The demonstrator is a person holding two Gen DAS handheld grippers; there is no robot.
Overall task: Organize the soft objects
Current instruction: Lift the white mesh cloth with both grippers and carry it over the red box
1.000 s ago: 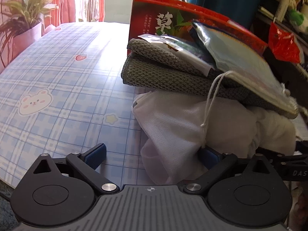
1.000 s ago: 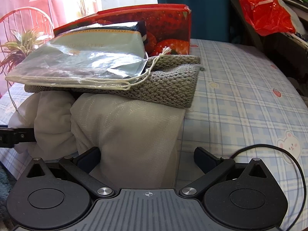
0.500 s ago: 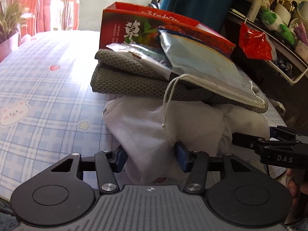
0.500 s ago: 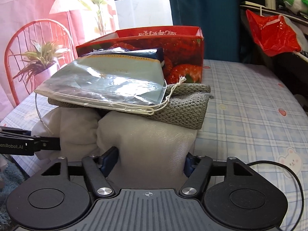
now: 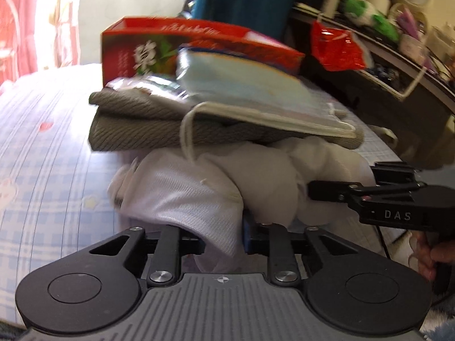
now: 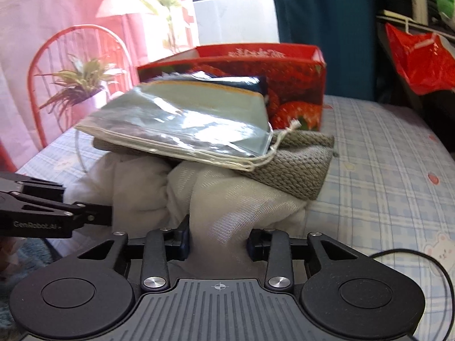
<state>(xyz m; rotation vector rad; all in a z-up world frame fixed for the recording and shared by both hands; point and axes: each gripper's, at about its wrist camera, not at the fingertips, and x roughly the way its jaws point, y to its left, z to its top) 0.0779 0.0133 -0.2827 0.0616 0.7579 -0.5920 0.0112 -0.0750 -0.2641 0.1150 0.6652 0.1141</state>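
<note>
A white mesh cloth bundle point(image 5: 199, 193) point(image 6: 244, 204) lies at the near edge of the table, at the bottom of a stack. On it rest a folded grey knit cloth point(image 5: 136, 125) point(image 6: 301, 164) and a clear drawstring pouch point(image 5: 250, 96) point(image 6: 184, 119). My left gripper point(image 5: 221, 236) is shut on one end of the white bundle. My right gripper point(image 6: 217, 238) is shut on the other end. Each gripper shows in the other's view, the right one point(image 5: 384, 199) and the left one point(image 6: 42, 213).
A red strawberry-print box point(image 5: 170, 48) point(image 6: 256, 68) stands open behind the stack. The table has a blue checked cloth point(image 6: 384, 170). A red plastic bag point(image 6: 418, 59) hangs on dark shelves at the right. A potted plant point(image 6: 82, 85) and a red chair stand left.
Both grippers closed on the white bundle, from wide open to shut. The stack has lifted and tilted a little, and both views have risen.
</note>
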